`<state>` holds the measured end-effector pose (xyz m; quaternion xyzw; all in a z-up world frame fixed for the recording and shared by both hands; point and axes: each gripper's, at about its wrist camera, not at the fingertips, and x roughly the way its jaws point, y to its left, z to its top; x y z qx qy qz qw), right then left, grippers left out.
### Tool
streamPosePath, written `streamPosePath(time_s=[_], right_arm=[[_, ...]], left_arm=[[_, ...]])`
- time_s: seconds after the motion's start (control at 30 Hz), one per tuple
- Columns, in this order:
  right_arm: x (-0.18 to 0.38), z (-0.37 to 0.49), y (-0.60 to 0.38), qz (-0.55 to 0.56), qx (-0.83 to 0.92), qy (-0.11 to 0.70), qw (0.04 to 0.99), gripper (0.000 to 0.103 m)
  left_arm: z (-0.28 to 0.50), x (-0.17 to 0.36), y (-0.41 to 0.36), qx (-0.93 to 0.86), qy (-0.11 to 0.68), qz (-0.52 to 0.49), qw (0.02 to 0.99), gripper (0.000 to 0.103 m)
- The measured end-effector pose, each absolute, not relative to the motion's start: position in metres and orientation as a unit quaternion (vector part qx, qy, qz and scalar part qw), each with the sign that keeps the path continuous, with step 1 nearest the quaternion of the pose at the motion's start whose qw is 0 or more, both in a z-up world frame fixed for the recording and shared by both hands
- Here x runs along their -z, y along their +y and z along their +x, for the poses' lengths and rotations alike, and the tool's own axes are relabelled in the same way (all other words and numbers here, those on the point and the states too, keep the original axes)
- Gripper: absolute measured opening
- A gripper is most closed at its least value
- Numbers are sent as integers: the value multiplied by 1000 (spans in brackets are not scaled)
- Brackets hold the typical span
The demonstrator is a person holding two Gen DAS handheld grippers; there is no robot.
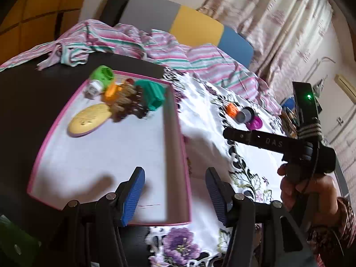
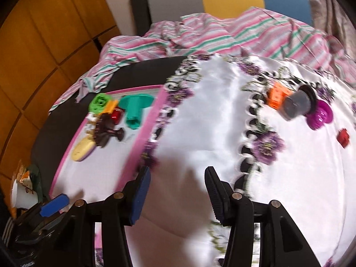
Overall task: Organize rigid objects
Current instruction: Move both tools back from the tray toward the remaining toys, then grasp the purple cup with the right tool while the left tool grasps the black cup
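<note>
With both the left gripper [image 1: 175, 197] and right gripper [image 2: 176, 197] apart and empty, several toys already lie in the tray [image 1: 173, 120]. The orange block [image 2: 278, 96], grey cup [image 2: 296, 105] and purple lid [image 2: 319, 114] touch; grabbing one risks knocking its neighbours.

Dark table [image 1: 26, 93] bearing, directly on its top, a pink-rimmed tray [image 1: 178, 120] toward 9 o'clock, a white cloth with purple flowers [image 2: 211, 115] toward 3 o'clock, and a rumpled striped cloth [image 1: 124, 42] along the 12 o'clock edge. On the flowered cloth, toward 2 o'clock, an orange block [image 2: 278, 96], a grey cylinder [image 2: 296, 104] and a purple round piece [image 2: 319, 114] lie touching in a row; a small red block [image 2: 343, 136] lies apart at 3 o'clock.
</note>
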<state>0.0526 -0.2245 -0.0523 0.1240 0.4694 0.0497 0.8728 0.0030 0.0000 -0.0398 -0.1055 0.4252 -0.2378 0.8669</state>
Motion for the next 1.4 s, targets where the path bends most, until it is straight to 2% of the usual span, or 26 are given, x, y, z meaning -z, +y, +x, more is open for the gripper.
streamPosePath(time_s=[0.53,0.77,1.23,1.4], right_arm=[[55,48,-359,161,72,456,872,51],[61,56,-427,233,128,443,856,51],[86,114,-467,251,146,426,857,51],[102,122,-471,259,132,443,848,45]], left_arm=[[-2,30,-64,295,425,-59,854,58],[0,36,-79,301,438,-49,846,58],[-1,45,-106,298,451,-8,841,59],[4,51,-117,296,459,-5,838,59]])
